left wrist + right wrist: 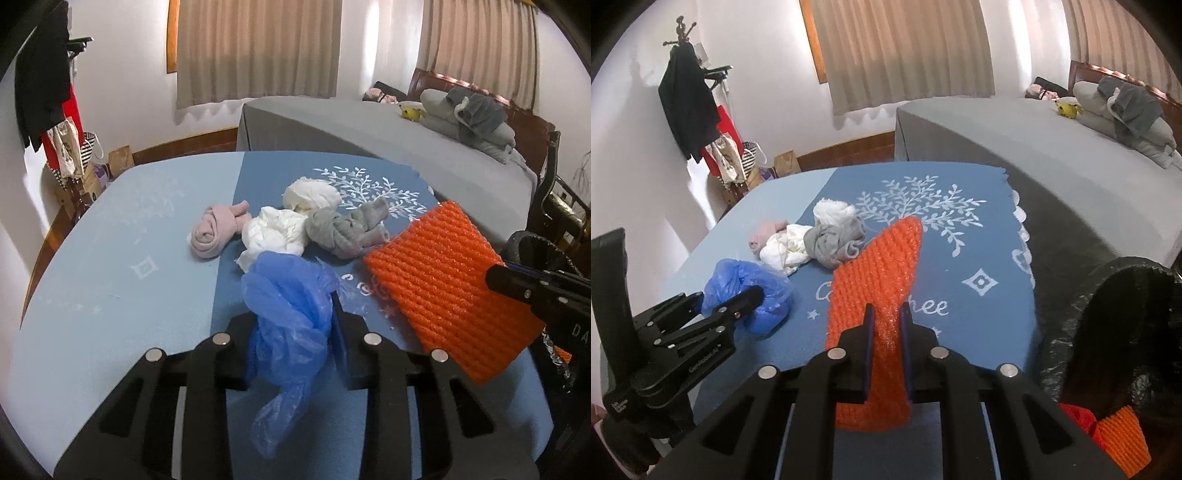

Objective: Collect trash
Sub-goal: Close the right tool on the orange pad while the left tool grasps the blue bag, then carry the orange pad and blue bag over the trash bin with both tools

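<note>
Crumpled blue plastic bag (288, 317) sits between the fingers of the left gripper (291, 332), whose pads press into it from both sides; a loose tail of the bag hangs down toward the camera. From the right wrist view the same bag (753, 291) bulges around the left gripper (738, 299) just above the tabletop (110, 295).

Beside it, the right gripper (886, 332) is clamped tight on an orange foam net sleeve (879, 280), squeezing the near end thin while the far end fans out over the blue cloth. In the left wrist view that sleeve (443, 280) spreads wide and flat, tilted up off the tabletop, with the right gripper (517, 284) reaching in from the right edge.

Farther back on the tabletop lies a small heap: a rolled pink sock (218, 232), a crumpled white tissue wad (277, 232), a second white wad (310, 194) behind it, and a knotted grey sock (347, 229), all touching or nearly so. They rest on a blue cloth (979, 258) printed with a white tree.

At the right stands a bin lined with a black bag (1108, 332), with orange netting (1123, 439) and something red already inside. Beyond the tabletop is a bed (351, 125) with a grey cover and pillows, beige curtains (258, 48), and a coat rack (687, 92) hung with dark clothing.
</note>
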A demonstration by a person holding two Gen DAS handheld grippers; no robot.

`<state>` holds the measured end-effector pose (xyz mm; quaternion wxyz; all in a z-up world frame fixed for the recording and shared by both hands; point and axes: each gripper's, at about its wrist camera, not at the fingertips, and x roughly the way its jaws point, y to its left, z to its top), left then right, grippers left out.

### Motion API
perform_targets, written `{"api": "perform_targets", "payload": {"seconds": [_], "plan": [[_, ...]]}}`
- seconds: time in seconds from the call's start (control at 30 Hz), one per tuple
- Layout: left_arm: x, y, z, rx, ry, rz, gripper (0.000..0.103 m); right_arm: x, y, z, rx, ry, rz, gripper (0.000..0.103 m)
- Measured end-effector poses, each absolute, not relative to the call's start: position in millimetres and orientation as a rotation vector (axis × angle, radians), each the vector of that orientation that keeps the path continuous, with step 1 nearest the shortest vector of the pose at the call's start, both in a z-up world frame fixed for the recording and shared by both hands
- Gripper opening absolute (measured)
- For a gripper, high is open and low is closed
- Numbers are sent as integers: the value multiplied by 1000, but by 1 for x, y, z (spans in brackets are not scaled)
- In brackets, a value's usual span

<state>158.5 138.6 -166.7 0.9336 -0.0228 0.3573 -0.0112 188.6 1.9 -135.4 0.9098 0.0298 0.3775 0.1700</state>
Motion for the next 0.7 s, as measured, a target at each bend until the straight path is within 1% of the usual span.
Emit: {"api": "perform_targets", "payload": {"seconds": [0.23, 0.7], "plan": [[148, 138, -158, -60, 707, -24, 29, 181, -12, -124, 76, 754, 328, 13], [140, 107, -115, -34, 615, -72, 29, 166, -43, -97, 108, 687, 292, 13]]}}
